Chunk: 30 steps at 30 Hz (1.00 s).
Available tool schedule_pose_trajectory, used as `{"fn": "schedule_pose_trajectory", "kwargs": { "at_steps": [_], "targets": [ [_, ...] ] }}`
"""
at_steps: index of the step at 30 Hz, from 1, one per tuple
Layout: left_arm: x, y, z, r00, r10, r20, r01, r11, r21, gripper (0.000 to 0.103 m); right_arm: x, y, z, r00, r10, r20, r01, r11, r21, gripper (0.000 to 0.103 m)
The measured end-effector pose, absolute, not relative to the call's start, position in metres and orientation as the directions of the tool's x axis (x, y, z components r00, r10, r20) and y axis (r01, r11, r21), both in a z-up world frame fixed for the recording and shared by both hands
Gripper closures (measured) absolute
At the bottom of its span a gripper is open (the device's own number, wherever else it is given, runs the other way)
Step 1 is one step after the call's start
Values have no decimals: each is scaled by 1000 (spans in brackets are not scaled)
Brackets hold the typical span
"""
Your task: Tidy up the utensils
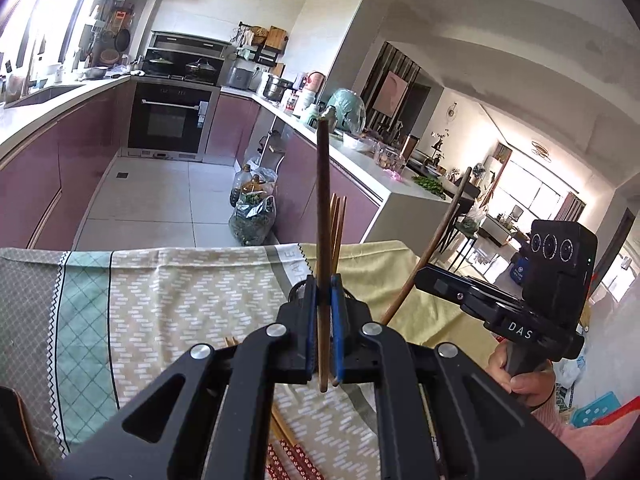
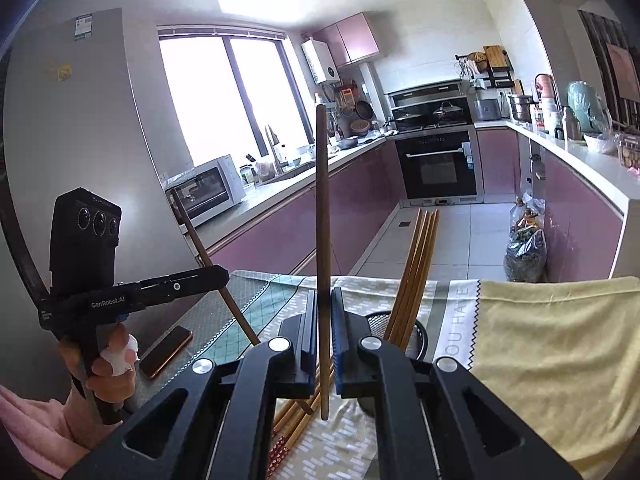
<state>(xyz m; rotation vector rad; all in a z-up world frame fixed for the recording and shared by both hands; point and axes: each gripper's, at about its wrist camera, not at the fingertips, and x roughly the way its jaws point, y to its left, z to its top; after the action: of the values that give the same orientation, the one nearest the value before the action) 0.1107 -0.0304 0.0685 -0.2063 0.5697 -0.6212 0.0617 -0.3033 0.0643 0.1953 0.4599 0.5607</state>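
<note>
In the left wrist view my left gripper (image 1: 323, 285) is shut on a dark brown chopstick (image 1: 322, 200) that stands upright above the patterned tablecloth (image 1: 180, 300). My right gripper (image 2: 324, 295) is likewise shut on an upright dark chopstick (image 2: 322, 200). Each gripper also shows in the other's view, clamped on its slanted stick: the right gripper (image 1: 419, 277) and the left gripper (image 2: 223, 274). Several light bamboo chopsticks (image 2: 418, 264) stand in a black mesh holder (image 2: 418, 338) just behind the fingers. More loose chopsticks (image 2: 294, 420) lie on the cloth below.
A phone (image 2: 166, 351) lies on the table's left part. A yellow towel (image 2: 552, 352) covers the right part. Beyond the table's far edge are the tiled kitchen floor (image 1: 160, 200), bags and bottles (image 1: 252, 216) by the counter, and pink cabinets.
</note>
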Motion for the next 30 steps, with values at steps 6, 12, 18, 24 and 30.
{"fn": "schedule_pose_trajectory", "kwargs": {
  "at_steps": [6,12,18,24,30],
  "targets": [
    [117,-39,101,697,-606,-382,517,795,-317,96,65,-310,92,785,533,-317,-466,844,265,98],
    [131,-54,115,713,-594,-372,525,805,-277,96,78,-316,97,806,513,-295,-452,856,252,98],
    [154,-79,95,688,-554,-469,510,829,-230,96,100,-313,78,792,497,-355,-426,866,262,98],
    [171,-100,64,625,-514,-587,520,836,-177,96,121,-304,52,738,507,-445,-415,862,293,98],
    [185,-112,46,593,-489,-640,527,837,-150,95,135,-296,32,698,505,-508,-394,863,318,98]
  ]
}}
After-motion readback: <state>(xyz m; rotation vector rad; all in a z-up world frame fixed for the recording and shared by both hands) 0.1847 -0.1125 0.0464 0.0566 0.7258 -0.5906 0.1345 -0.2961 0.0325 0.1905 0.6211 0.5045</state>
